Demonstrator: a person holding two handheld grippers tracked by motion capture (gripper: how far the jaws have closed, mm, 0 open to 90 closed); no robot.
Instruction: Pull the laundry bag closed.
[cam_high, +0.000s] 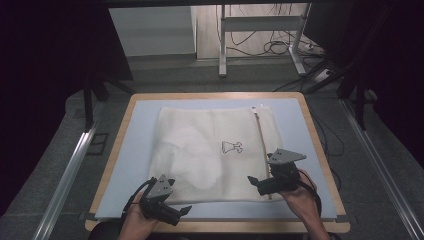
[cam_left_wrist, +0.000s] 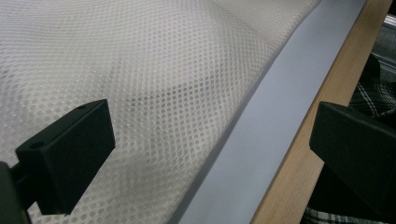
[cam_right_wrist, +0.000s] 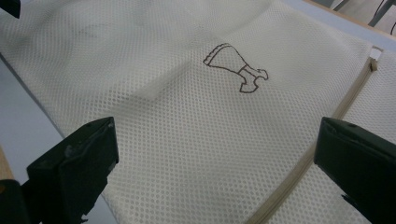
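Observation:
A white mesh bag lies flat on a pale blue mat, with paler shapes showing through its left half. It bears a small brown drawing and a beige zip along its right side. My left gripper is open at the bag's near left corner, its jaws spanning the bag's edge and the mat. My right gripper is open over the near right part, close to the zip. Through its jaws I see the drawing and the zip. Open gripper midpoints: left, right.
The mat sits on a wooden table, whose rim runs just past the bag. Plaid cloth lies beyond that rim. Metal rails flank the table; a desk frame and floor cables are behind.

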